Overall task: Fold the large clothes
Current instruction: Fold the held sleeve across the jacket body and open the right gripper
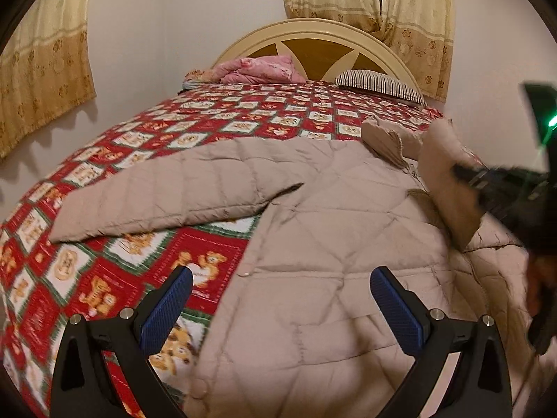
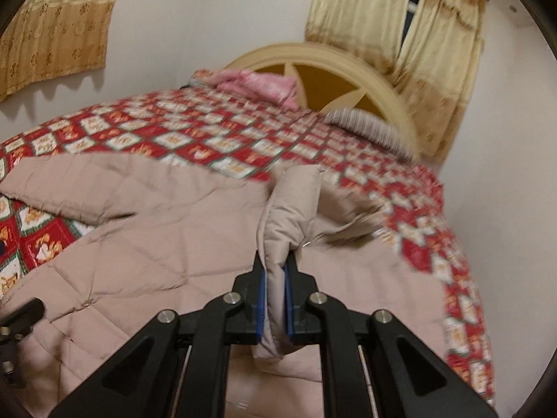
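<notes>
A large beige quilted coat (image 1: 330, 244) lies spread on the bed, one sleeve (image 1: 167, 195) stretched out to the left. My left gripper (image 1: 280, 278) is open and empty, hovering over the coat's left edge. My right gripper (image 2: 276, 264) is shut on the coat's other sleeve (image 2: 289, 205), holding it lifted above the coat body (image 2: 156, 244). In the left wrist view the right gripper (image 1: 470, 177) shows at the right edge, clamped on that raised sleeve (image 1: 442, 160).
The bed has a red teddy-bear patterned bedspread (image 1: 243, 111) and a cream arched headboard (image 1: 313, 31). A pink folded blanket (image 1: 257, 68) and a striped pillow (image 1: 379, 83) lie by the headboard. Curtains (image 1: 410, 3) hang behind. The left gripper's edge (image 2: 17, 320) shows at the left.
</notes>
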`<state>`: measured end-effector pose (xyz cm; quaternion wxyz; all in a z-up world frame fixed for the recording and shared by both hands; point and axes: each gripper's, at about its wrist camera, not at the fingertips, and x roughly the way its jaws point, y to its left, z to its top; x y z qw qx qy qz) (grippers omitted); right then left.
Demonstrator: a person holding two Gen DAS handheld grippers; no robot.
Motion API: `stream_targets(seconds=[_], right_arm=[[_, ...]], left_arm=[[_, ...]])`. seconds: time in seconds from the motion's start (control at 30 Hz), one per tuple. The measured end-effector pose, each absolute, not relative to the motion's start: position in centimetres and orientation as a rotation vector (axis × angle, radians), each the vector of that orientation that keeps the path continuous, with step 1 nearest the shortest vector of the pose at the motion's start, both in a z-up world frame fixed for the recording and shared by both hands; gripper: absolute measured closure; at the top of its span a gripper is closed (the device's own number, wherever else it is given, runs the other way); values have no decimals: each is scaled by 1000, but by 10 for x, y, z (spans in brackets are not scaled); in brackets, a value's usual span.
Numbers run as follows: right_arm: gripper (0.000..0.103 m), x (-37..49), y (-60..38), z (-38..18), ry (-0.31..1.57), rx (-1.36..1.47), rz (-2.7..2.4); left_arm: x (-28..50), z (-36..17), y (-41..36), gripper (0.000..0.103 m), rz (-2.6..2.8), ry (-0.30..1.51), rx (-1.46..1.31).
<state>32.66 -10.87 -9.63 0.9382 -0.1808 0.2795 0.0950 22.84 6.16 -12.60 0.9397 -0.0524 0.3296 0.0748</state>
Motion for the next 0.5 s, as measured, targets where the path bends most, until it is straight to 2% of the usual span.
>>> stream_targets(seconds=[0.1, 0.17, 0.2, 0.23, 0.27, 0.5], right_arm=[[90, 330, -100, -115, 624, -350, 231], [83, 331, -96, -122, 669, -339, 263], [65, 330, -94, -124, 681, -329, 282], [41, 327, -95, -123, 689, -316, 299], [37, 323, -97, -119, 694, -283, 333], [36, 291, -155, -69, 598, -128, 387]], left_arm=[[229, -119, 64, 1, 157, 671, -89], [231, -112, 64, 1, 157, 668, -75], [232, -105, 64, 1, 155, 661, -61], [233, -98, 65, 1, 155, 651, -50], [234, -91, 65, 1, 155, 639, -39], [258, -38, 39, 1, 67, 560, -22]])
